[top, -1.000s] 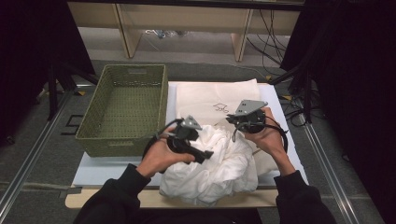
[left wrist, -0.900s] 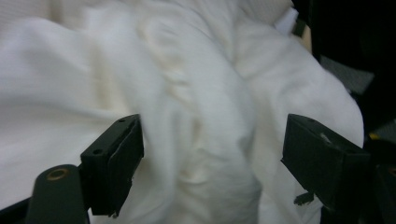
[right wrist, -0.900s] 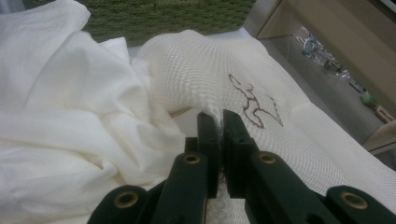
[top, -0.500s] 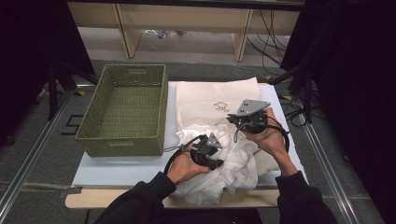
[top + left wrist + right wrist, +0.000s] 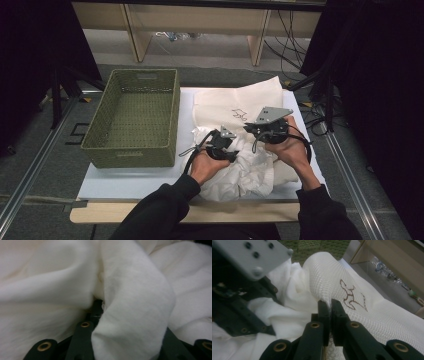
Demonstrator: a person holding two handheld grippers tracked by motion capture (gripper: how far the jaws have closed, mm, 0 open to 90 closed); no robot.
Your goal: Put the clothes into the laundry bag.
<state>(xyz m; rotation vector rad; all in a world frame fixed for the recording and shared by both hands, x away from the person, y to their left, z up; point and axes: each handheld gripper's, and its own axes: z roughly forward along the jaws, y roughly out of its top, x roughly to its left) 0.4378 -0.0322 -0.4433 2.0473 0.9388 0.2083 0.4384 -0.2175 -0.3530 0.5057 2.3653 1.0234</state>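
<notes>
A crumpled white cloth (image 5: 245, 172) lies heaped on the near part of a cream mesh bag (image 5: 235, 100) with a brown drawing (image 5: 352, 296). My left gripper (image 5: 222, 142) is pushed down into the heap. A thick fold of the white cloth (image 5: 130, 315) bulges between its jaws, which closed in on it and have just been opening a little, still pinching it. My right gripper (image 5: 329, 303) is shut on a raised edge of the mesh bag (image 5: 329, 275), just right of the left one. Its grey plate (image 5: 272, 115) faces up.
A green woven basket (image 5: 131, 150) with nothing in it stands at the left on the white mat (image 5: 130, 182). The wooden table edge (image 5: 100, 215) runs along the front. Black cables (image 5: 320, 120) trail at the right.
My left hand has moved right and down from the heap's left side into its middle, and its jaws have closed on a fold. The right gripper has kept still.
</notes>
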